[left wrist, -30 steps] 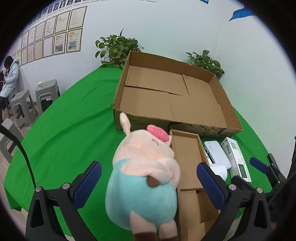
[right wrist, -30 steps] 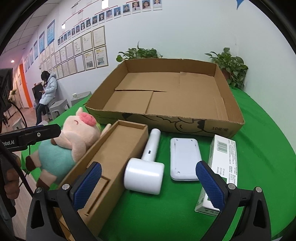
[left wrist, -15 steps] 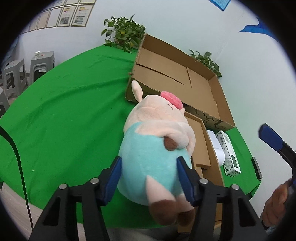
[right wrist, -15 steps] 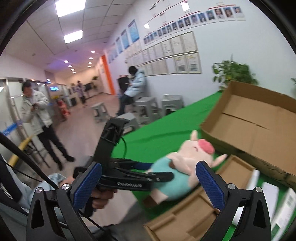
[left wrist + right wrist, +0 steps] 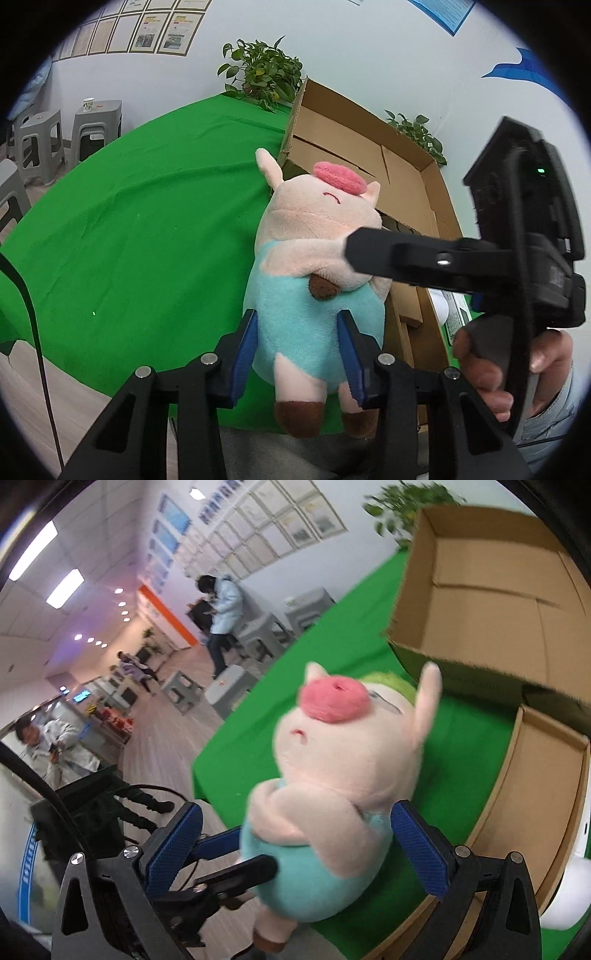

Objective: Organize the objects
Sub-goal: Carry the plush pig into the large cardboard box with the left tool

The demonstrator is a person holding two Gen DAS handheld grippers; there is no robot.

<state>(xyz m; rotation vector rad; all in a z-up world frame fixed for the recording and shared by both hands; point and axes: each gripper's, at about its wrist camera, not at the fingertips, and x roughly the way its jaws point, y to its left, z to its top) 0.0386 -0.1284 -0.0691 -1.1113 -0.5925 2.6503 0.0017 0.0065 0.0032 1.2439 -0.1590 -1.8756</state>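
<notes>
Green table [image 5: 140, 229] held the big open cardboard box [image 5: 369, 162]; narrow cardboard tray [image 5: 535, 794] sat beside it. Plush pig [image 5: 317, 280] was at the table's near edge. My left claw [image 5: 297, 354] had just been closing, pads clamped on the pig's teal belly. My right claw [image 5: 303, 853] stood apart around the pig, not pressing.

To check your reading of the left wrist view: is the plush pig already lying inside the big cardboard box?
No: the plush pig sits between the left gripper's fingers, in front of the big cardboard box.
</notes>
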